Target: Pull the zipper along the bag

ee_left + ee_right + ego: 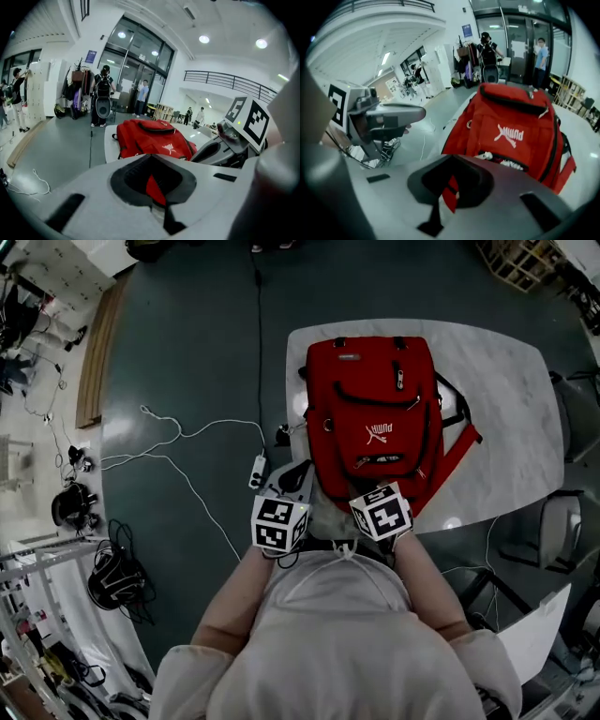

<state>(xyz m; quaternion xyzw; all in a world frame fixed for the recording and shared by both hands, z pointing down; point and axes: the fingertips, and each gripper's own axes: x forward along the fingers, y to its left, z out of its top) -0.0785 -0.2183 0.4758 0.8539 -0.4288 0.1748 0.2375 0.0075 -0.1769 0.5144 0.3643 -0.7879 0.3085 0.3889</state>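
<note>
- A red backpack (375,413) lies flat on a pale table (511,390) in the upper right of the head view, with its straps trailing out to the right
- Its lower front pocket (508,161) gapes open in the right gripper view, with something white in the slot; a small pale zipper pull (543,112) hangs on the pocket above it
- The left gripper (157,199) has its jaws pressed together with nothing clamped; only a sliver of red shows through the dark recess ahead of them
- The right gripper (445,199) looks the same: jaws together, nothing pinched, a strip of red seen through the recess
- In the head view both grippers sit at lower centre by the bag's near edge, and their marker cubes (279,522) cover the jaws and part of that edge
- Each gripper's grey housing fills the lower half of its own view and blocks the bag's near end; the other gripper juts in from the side of the frame
- The person's pale hooded top (337,652) fills the bottom of the head view
- On the dark floor left of the table lie a power strip (256,471) and looping white cables (187,439); a black cable (260,334) runs toward the top of the frame
- A chair (561,526) stands at the right edge beside the table
- People (103,96) stand by glass doors far behind the bag
</note>
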